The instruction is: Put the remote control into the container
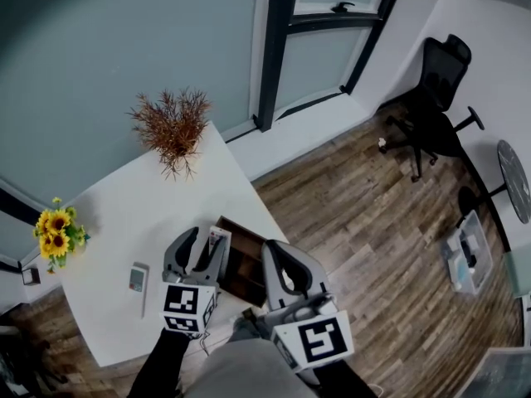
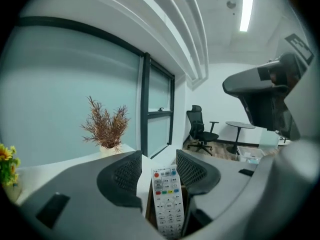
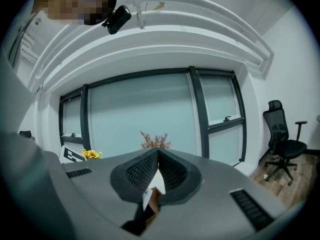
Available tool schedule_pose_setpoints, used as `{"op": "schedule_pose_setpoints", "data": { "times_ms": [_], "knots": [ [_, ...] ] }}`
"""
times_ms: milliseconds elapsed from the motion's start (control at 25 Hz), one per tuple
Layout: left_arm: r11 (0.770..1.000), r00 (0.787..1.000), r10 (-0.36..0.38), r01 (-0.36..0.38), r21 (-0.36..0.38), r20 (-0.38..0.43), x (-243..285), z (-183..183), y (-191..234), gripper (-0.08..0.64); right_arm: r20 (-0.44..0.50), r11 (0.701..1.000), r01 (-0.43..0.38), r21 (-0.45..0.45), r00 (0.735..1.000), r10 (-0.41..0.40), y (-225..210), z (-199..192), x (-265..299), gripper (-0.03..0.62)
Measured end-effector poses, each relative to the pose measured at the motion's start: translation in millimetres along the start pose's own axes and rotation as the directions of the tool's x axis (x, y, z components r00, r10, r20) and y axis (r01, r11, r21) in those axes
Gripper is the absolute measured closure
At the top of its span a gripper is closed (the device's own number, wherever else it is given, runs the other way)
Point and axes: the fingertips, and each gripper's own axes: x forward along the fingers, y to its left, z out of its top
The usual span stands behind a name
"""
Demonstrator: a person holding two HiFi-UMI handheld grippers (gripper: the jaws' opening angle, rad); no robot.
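A white remote control (image 1: 217, 244) with coloured buttons stands upright between the jaws of my left gripper (image 1: 207, 244), which is shut on it. In the left gripper view the remote control (image 2: 167, 199) fills the gap of the left gripper (image 2: 159, 160), buttons facing the camera. It hangs just above the left edge of a dark brown wooden container (image 1: 245, 265) near the white table's (image 1: 124, 214) right edge. My right gripper (image 1: 280, 264) hovers over the container's right side, and its jaws (image 3: 158, 153) are shut with nothing between them.
A second, smaller white remote (image 1: 138, 278) lies on the table to the left. Sunflowers (image 1: 56, 230) stand at the left edge and a dried plant (image 1: 172, 127) at the far corner. On the wood floor stand an office chair (image 1: 436, 98) and a round table (image 1: 516, 181).
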Motion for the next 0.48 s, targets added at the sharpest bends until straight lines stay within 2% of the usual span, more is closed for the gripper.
{"op": "schedule_pose_setpoints", "data": {
  "times_ms": [200, 320, 480],
  "knots": [
    [0.997, 0.994, 0.05, -0.044, -0.06, 0.102, -29, 24, 10, 0.344, 0.023, 1.0, -0.024, 0.009, 0.999, 0.024, 8, 3, 2, 0.589],
    [0.992, 0.981, 0.118, -0.108, -0.071, 0.153, -50, 37, 20, 0.469, 0.013, 0.999, -0.053, -0.001, 0.999, 0.053, 15, 0, 2, 0.589],
    [0.98, 0.967, 0.185, -0.168, -0.109, 0.177, -73, 46, 30, 0.539, 0.007, 0.997, -0.073, -0.006, 0.997, 0.073, 21, 0, 2, 0.589]
  ]
}}
